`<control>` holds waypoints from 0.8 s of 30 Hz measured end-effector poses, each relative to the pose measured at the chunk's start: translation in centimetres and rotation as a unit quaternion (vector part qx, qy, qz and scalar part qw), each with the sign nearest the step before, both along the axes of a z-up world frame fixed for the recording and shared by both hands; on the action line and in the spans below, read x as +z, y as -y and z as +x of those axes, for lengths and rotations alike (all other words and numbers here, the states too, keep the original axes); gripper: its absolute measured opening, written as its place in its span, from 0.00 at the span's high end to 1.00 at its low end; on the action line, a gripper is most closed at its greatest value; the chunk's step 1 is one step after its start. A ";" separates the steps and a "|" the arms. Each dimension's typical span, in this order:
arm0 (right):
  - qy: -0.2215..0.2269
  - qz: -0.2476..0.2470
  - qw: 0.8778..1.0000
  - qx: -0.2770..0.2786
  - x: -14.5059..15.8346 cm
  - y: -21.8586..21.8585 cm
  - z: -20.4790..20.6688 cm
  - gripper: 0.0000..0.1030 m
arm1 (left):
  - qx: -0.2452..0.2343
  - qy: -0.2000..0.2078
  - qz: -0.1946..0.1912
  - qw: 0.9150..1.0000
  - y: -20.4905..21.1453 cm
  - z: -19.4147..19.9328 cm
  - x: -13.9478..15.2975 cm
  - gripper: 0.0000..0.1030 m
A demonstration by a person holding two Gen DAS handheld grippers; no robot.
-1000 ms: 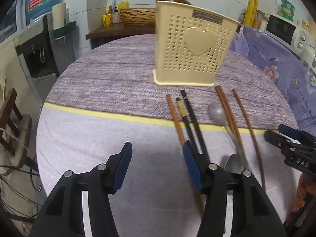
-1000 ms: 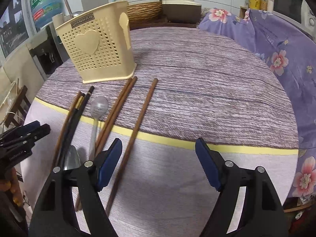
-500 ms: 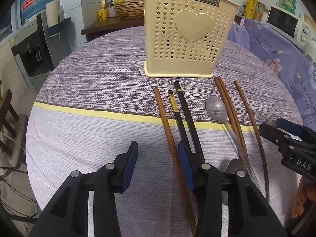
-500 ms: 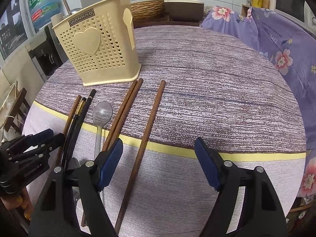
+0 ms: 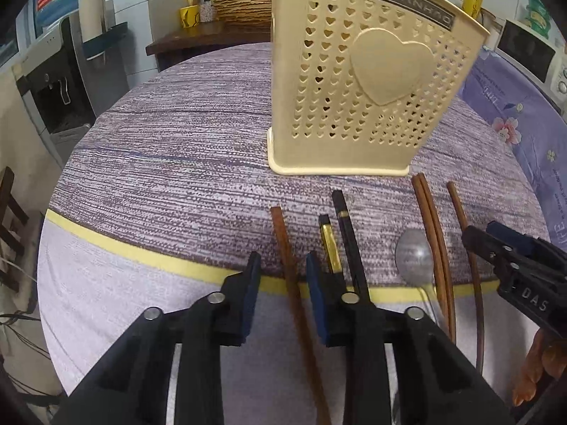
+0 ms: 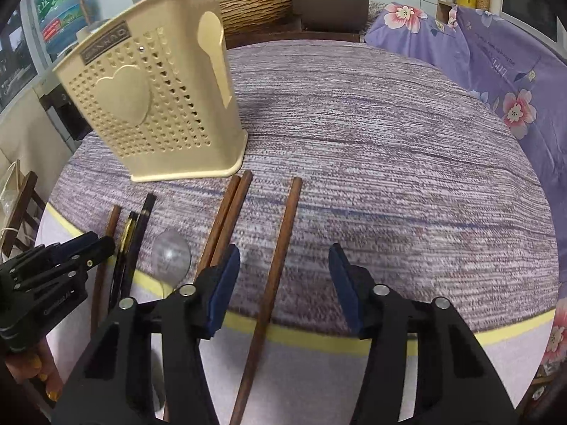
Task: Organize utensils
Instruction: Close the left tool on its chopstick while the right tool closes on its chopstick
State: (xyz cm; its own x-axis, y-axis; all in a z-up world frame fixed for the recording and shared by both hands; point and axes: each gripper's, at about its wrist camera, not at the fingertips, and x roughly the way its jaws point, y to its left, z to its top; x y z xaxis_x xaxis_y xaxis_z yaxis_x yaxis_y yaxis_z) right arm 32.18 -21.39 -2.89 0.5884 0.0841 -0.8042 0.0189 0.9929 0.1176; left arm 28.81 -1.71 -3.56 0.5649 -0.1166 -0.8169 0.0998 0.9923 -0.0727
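Observation:
A cream perforated utensil holder (image 5: 368, 81) (image 6: 152, 106) stands upright on the round table. In front of it lie several chopsticks and a metal spoon (image 5: 414, 255) (image 6: 170, 255). My left gripper (image 5: 283, 276) straddles the leftmost brown chopstick (image 5: 283, 241). Its jaws are closing and the pads stand just clear of the stick. Beside it lie a gold-banded chopstick (image 5: 329, 244) and a black one (image 5: 349, 241). My right gripper (image 6: 283, 269) straddles the single brown chopstick (image 6: 287, 223) on the right. Its jaws are closing too, with wide gaps either side. A brown pair (image 6: 226, 219) lies left of that.
A striped purple cloth (image 6: 389, 141) with a yellow line covers the table. A flowered purple sheet (image 6: 496, 71) drapes furniture on the right. A water dispenser (image 5: 60, 81) stands off the table's left side, a wicker basket (image 5: 241, 7) behind the holder.
Both grippers moved forward toward the holder and their jaws narrowed. The left now has the leftmost brown chopstick between its pads, and the right has the single brown chopstick.

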 end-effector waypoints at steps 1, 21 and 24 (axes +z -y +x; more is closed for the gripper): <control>-0.003 0.000 1.000 -0.001 -0.1 -0.1 0.4 0.58 | 0.002 -0.001 -0.001 1.000 0.0 0.2 0.0 0.80; 0.016 -0.045 0.999 0.008 -0.9 -1.2 3.4 0.90 | 0.006 0.006 0.007 1.000 0.7 2.0 0.0 0.91; 0.017 -0.044 0.999 0.019 -0.9 -1.4 3.2 0.91 | 0.004 0.009 0.013 1.000 0.9 2.1 0.0 0.91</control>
